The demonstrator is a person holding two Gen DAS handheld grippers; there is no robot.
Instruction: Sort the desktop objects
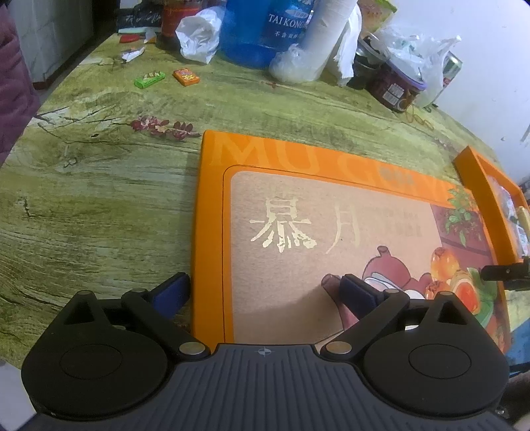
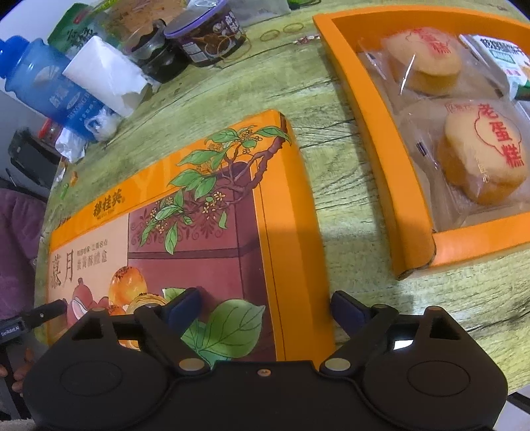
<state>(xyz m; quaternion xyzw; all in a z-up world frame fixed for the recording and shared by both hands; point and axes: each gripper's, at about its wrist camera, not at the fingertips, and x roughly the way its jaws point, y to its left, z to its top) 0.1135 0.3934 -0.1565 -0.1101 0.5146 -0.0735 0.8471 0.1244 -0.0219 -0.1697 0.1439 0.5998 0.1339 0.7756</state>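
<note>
Both tongs, left and right, spread astride orange lid; tray holds 2 wrapped cakes.

Home dining table: water jug, snack jars, cakes

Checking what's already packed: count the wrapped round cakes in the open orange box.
2. One wrapped cake lies at the far end of the open orange box; the other lies nearer the camera. More may be hidden beyond the picture's right edge.

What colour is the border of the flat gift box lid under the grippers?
Orange, framing a printed picture on the gift box lid; it shows best in the right wrist view.
</note>
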